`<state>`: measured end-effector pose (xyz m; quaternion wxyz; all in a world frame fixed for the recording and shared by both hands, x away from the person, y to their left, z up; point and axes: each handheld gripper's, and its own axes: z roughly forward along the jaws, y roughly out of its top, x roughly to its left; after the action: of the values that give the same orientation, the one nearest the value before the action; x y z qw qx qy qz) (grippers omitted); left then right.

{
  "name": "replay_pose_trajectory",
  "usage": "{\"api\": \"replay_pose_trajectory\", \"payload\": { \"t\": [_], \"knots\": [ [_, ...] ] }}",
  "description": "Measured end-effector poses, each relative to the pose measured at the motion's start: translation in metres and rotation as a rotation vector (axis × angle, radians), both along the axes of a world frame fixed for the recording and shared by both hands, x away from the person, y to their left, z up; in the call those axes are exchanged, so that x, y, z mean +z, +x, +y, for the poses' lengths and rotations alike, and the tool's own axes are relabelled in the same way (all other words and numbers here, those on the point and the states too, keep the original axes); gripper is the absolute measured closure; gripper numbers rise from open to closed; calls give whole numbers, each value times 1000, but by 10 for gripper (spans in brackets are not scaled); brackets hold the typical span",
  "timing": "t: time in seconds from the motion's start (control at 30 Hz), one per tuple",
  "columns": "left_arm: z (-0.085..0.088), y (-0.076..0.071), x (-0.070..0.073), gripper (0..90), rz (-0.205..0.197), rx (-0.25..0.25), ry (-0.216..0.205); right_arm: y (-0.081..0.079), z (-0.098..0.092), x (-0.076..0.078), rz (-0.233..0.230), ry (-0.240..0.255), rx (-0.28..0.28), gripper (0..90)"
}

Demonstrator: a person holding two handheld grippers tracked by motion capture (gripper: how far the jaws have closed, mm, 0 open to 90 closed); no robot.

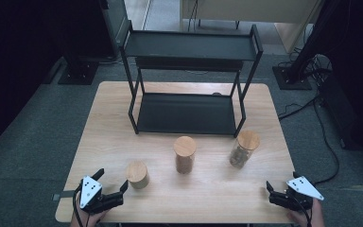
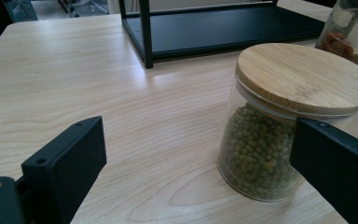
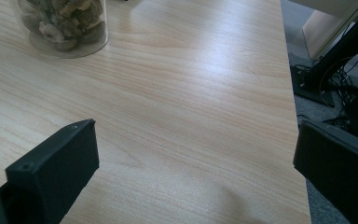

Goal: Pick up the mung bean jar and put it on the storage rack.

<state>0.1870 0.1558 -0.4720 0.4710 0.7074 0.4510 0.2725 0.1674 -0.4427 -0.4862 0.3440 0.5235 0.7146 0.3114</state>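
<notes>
At the near left corner of the table, our left gripper (image 1: 112, 183) stood with its two blocky black jaws spread wide, nothing pressed between them. Just beside its right jaw we saw the short jar of green peas (image 2: 261, 140), a squat glass cylinder capped by a round, flat bamboo lid; in the left gripper view that jaw overlapped the jar's edge, and we could not tell whether they touched. Our right gripper (image 1: 275, 188) rested at the near right corner, its matte black jaws likewise wide apart over bare wood, one jaw hanging past the table's edge.

Farther out stood the tall jar (image 1: 185, 154), a slim cylinder with brown contents and a bamboo lid, at the table's middle. To its right stood the jar of lumpy pieces (image 1: 242, 149), clear glass with knobbly grey-brown contents. Behind them rose the black metal rack (image 1: 189, 85), a two-tier frame of thin square bars and flat shelves. All rested on the wooden table (image 1: 113, 137), pale, smooth, with rounded corners and visible grain.
</notes>
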Motion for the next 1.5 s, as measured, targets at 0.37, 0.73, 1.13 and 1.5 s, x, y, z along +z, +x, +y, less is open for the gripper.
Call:
{"api": "replay_pose_trajectory", "payload": {
  "t": [0.37, 0.73, 1.13, 1.5],
  "knots": [
    [-17, -5, 3, 37, -2, -32, 3, 1, 0, 0, 4, -6, -7, 0],
    [-38, -6, -2, 37, 15, -27, 32, 1, 1, 0, 8, -11, -10, 0],
    [-56, 2, -9, 47, 24, 27, 38, 1, 2, -1, 11, -23, -8, 0],
    [-67, 8, -10, 124, 26, 40, 37, 1, 2, -1, 14, -13, 3, 0]
  ]
}}
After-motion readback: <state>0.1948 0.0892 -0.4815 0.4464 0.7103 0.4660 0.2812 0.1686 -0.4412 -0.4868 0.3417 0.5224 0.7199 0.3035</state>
